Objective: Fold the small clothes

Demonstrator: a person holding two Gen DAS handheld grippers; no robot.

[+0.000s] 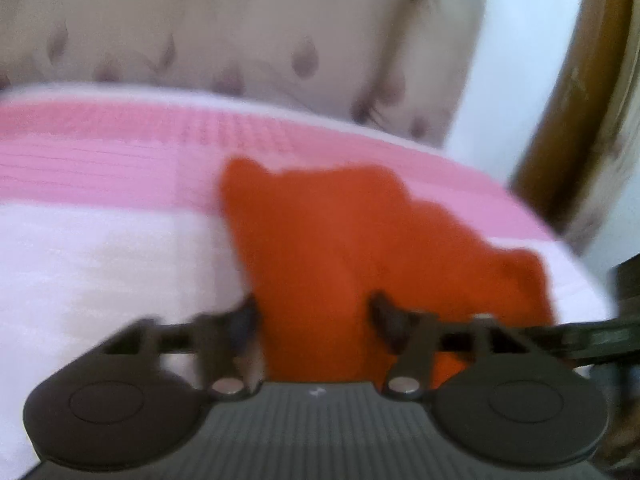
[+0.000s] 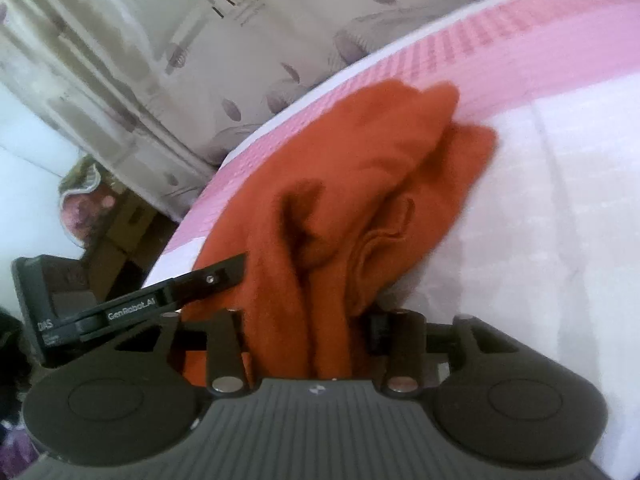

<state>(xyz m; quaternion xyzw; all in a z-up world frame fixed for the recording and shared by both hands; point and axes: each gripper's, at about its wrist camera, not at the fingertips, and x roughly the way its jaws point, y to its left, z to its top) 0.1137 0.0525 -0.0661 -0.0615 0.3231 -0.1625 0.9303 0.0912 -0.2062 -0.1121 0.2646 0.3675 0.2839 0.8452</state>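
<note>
Two hand-held grippers work over one orange garment on a bed. Nearest in the left wrist view, the left hand-held gripper (image 1: 312,312) stands with its dark fingers apart, and the orange garment (image 1: 360,240) runs between them; the picture is blurred, so whether the pads press the cloth cannot be told. At the right edge of that view a dark bar of the other tool reaches in.

In the right wrist view, the right hand-held gripper (image 2: 308,332) has its fingers at a middling spread, and a bunched fold of the garment (image 2: 360,168) passes between them; the cloth fills the gap and looks pinched at the right finger (image 2: 378,330). Just to the left, one finger of the left hand-held gripper (image 2: 216,276) lies slanted over the near edge of the cloth, its black bar lettered in white.

Beyond the fingers the garment lies crumpled in ridges and folds, spreading away across the bed (image 2: 560,200). It rests partly on the pale pink-white cover and partly on the deeper pink checked band (image 1: 120,152) that runs along the far edge of the bed.

Farther off hangs a beige curtain (image 1: 240,20) printed with dull purple leaves. A brown wooden frame (image 1: 568,100) stands at the far right of the left view, beside a pale wall.
</note>
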